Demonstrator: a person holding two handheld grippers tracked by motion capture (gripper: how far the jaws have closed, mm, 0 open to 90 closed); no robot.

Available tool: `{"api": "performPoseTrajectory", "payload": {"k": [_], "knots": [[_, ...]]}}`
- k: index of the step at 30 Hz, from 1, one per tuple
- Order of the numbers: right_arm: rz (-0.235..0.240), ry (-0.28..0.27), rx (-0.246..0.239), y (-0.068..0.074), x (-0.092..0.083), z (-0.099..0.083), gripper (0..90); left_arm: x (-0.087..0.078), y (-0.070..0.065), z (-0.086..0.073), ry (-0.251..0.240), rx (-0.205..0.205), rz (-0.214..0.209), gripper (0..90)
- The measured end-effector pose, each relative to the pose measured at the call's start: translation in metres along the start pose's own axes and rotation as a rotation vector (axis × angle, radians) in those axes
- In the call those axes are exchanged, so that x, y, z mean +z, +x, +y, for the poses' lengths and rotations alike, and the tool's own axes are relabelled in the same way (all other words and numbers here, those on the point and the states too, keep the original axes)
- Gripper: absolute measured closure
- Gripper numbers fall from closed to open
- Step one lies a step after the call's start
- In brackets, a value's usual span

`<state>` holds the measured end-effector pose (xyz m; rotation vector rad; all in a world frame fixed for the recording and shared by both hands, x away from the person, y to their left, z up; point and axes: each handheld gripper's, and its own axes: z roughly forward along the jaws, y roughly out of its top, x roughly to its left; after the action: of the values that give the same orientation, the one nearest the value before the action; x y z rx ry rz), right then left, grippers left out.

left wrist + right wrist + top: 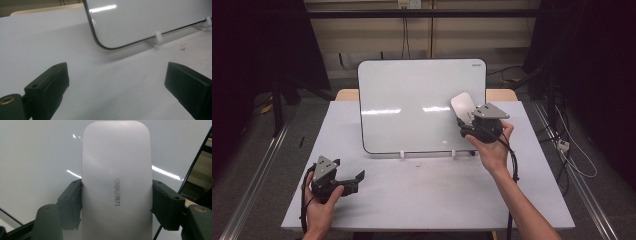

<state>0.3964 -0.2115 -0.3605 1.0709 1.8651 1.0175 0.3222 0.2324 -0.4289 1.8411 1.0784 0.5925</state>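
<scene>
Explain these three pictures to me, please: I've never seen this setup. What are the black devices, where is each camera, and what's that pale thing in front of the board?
A person sits at a white table and holds a hand-operated two-jaw gripper in each hand. The high view looks down from above the person's side; each of the other two views comes from a camera riding on one gripper, looking along its black jaws. A whiteboard stands tilted on small white feet on the table. The right gripper is shut on a pale grey whiteboard eraser with printed lettering, held up against the board's right part. The left gripper rests low over the table with its jaws wide open and nothing between them.
</scene>
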Motion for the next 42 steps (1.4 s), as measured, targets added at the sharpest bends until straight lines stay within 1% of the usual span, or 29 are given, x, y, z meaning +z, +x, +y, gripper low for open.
{"api": "performPoseTrajectory", "payload": {"k": [2, 3, 5, 8, 11, 14, 15, 16, 18, 20, 21, 23, 24, 26, 29, 31, 32, 34, 37, 39, 40, 42], "knots": [[-0.003, 0.008, -0.004, 0.001, -0.001, -0.005, 31.9, 0.000, 0.000, 0.000, 0.006, 0.001, -0.004, 5.5], [-0.004, 0.012, -0.003, 0.000, -0.002, -0.008, 31.9, 0.001, -0.001, 0.000, 0.002, 0.000, 0.003, 5.5], [-0.006, 0.015, 0.007, -0.001, -0.003, -0.013, 31.9, 0.001, -0.001, 0.000, 0.004, 0.003, -0.002, 5.6], [-0.010, 0.026, 0.007, -0.002, -0.004, -0.019, 31.9, 0.003, -0.001, 0.000, 0.006, -0.001, -0.006, 5.5], [-0.012, 0.041, 0.000, -0.002, -0.003, -0.023, 31.9, 0.004, -0.001, -0.001, 0.014, -0.001, -0.005, 5.6], [-0.010, 0.057, -0.010, -0.002, -0.002, -0.025, 31.9, 0.004, 0.000, -0.003, 0.021, -0.003, 0.001, 5.5], [-0.011, 0.061, -0.014, -0.002, -0.001, -0.025, 31.9, 0.003, 0.000, -0.003, 0.020, -0.011, -0.001, 5.6], [-0.014, 0.061, -0.017, -0.002, -0.001, -0.026, 31.9, 0.002, 0.001, -0.003, 0.028, -0.009, -0.004, 5.6], [-0.014, 0.065, -0.013, -0.001, 0.000, -0.027, 31.9, 0.002, 0.001, -0.003, 0.019, -0.016, 0.006, 5.5], [-0.014, 0.065, -0.022, 0.000, 0.001, -0.029, 31.9, 0.001, 0.001, -0.003, 0.016, -0.013, 0.009, 5.6], [-0.013, 0.065, -0.014, 0.000, 0.001, -0.030, 31.9, 0.000, 0.001, -0.003, 0.014, -0.012, 0.007, 5.5], [-0.015, 0.062, -0.014, 0.001, 0.002, -0.032, 31.9, -0.001, 0.001, -0.003, 0.017, -0.008, 0.012, 5.5], [-0.010, 0.066, -0.008, 0.001, 0.002, -0.034, 31.9, -0.001, 0.001, -0.004, 0.017, -0.010, 0.007, 5.6], [-0.009, 0.070, -0.010, 0.003, 0.003, -0.036, 31.9, -0.001, 0.001, -0.004, 0.019, -0.007, 0.009, 5.6], [-0.005, 0.082, -0.023, 0.006, 0.005, -0.039, 31.9, 0.000, 0.000, -0.003, 0.014, -0.014, 0.012, 5.5], [-0.011, 0.087, -0.027, 0.007, 0.005, -0.041, 31.9, 0.000, 0.000, -0.002, 0.013, -0.009, 0.010, 5.5], [-0.012, 0.088, -0.028, 0.007, 0.006, -0.041, 31.9, 0.000, -0.001, -0.002, 0.020, -0.005, 0.005, 5.6], [-0.015, 0.096, -0.034, 0.007, 0.007, -0.043, 31.9, 0.000, -0.002, -0.002, 0.016, -0.007, 0.005, 5.5], [-0.020, 0.102, -0.039, 0.006, 0.010, -0.046, 31.9, 0.000, -0.001, -0.002, 0.024, -0.005, 0.010, 5.6], [-0.022, 0.103, -0.046, 0.007, 0.010, -0.046, 31.8, 0.001, -0.001, -0.002, 0.016, -0.012, 0.015, 5.5], [-0.021, 0.105, -0.046, 0.007, 0.010, -0.046, 31.8, 0.000, -0.001, -0.001, 0.027, -0.008, 0.011, 5.5], [-0.022, 0.108, -0.042, 0.006, 0.011, -0.047, 31.8, 0.001, -0.003, -0.001, 0.018, -0.008, 0.013, 5.5]]}}
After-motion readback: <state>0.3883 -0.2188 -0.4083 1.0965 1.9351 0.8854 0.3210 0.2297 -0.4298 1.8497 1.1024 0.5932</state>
